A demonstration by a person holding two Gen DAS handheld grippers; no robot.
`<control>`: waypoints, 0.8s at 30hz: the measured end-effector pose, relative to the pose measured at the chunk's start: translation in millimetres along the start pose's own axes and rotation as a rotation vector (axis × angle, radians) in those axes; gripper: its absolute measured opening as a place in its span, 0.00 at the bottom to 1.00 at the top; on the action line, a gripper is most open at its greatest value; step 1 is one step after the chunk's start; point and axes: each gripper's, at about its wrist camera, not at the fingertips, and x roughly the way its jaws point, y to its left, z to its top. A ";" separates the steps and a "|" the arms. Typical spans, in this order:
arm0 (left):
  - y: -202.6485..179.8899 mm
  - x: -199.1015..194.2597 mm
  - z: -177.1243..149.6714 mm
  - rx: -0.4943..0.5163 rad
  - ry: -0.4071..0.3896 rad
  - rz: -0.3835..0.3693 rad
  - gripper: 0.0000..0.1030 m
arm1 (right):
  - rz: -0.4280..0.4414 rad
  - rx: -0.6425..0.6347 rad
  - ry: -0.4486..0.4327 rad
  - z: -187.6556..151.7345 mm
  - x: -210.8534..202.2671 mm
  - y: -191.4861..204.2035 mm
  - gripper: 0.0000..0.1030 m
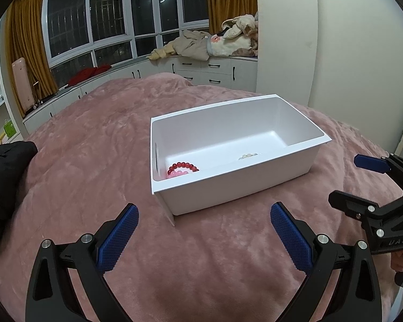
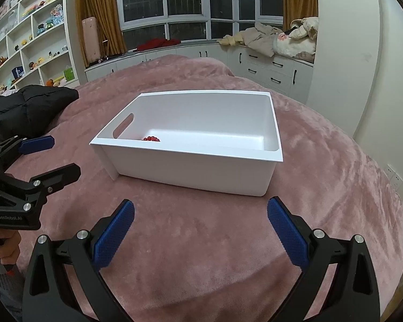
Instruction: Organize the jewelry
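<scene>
A white plastic bin stands on the pink blanket. Inside it lie a red bead bracelet, a pink bead bracelet beside it, and a pale bead bracelet further right. My left gripper hovers open just in front of the bin, nothing between its blue pads. My right gripper is also open and empty, a little short of the bin's near wall. In the left wrist view the right gripper shows at the right edge; in the right wrist view the left gripper shows at the left.
The pink blanket covers a bed. A black jacket lies at the left. Beyond the bed run white drawers under windows, with piled clothes, a pink suitcase and shelves of toys.
</scene>
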 end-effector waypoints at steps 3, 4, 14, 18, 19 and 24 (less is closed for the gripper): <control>-1.0 -0.6 -0.2 0.001 -0.001 0.000 0.96 | 0.002 0.002 -0.006 1.0 -1.6 -1.0 0.95; -1.2 -0.5 -0.4 0.001 0.000 0.000 0.96 | 0.002 0.001 -0.008 1.4 -2.1 -0.6 0.95; -1.2 0.4 -0.3 0.009 0.002 -0.006 0.96 | 0.004 0.004 -0.010 0.5 1.7 1.3 0.95; -1.7 0.9 -0.6 0.005 0.002 -0.007 0.96 | 0.004 0.005 -0.006 -0.5 4.9 2.3 0.95; -1.6 0.9 -0.7 0.004 0.001 -0.007 0.96 | 0.007 0.004 -0.004 -1.2 5.6 3.3 0.95; -4.8 2.8 -1.2 0.009 0.002 -0.006 0.96 | 0.009 -0.010 0.004 -4.0 7.5 7.3 0.95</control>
